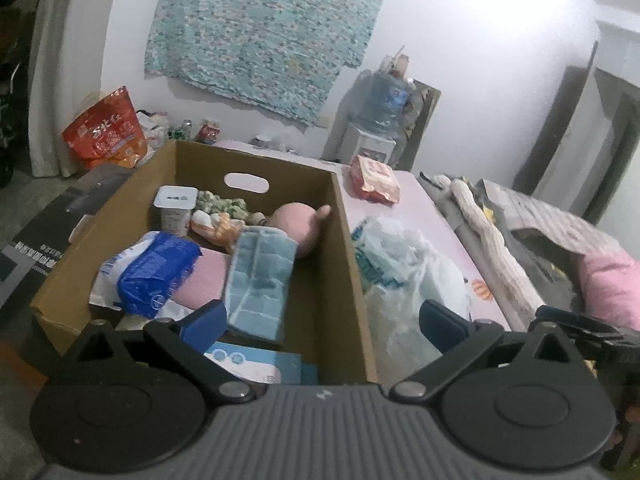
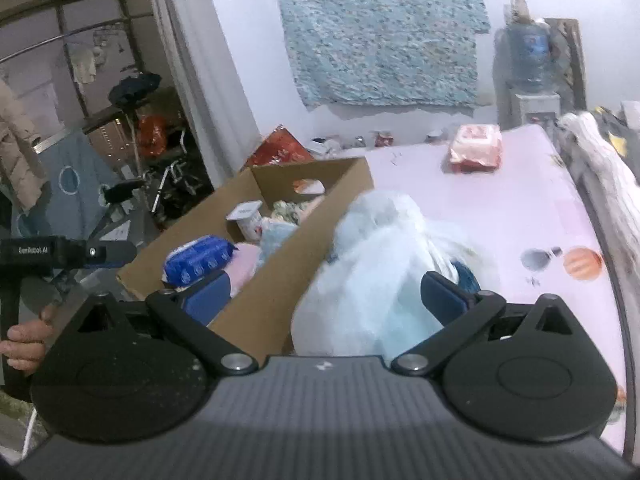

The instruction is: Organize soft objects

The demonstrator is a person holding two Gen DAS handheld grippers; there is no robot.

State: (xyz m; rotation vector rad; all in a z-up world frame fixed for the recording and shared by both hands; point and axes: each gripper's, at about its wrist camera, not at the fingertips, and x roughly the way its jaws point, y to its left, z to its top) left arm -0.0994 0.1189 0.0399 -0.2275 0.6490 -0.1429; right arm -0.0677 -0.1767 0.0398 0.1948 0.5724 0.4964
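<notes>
Now both my left gripper (image 1: 322, 322) and right gripper (image 2: 326, 294) gape apart, empty. My blue quilted cloth (image 1: 260, 280) lies in the cardboard box (image 1: 352, 264) (long axis running toward the box's far wall), beside the white plastic bag (image 2: 372, 272).

A pink-covered worktop (image 2: 520, 208) printed with small planets carries an open cardboard box (image 1: 256, 160) along its left edge. Just beside the box's right wall, near the front edge, sits a crumpled white plastic bag (image 2: 372, 272) with pale blue contents; whether it touches the box is unclear. Well apart from both, toward the far right corner, lies a red-and-pink soft packet (image 2: 476, 148), and small clutter lines the far edge by the wall.
</notes>
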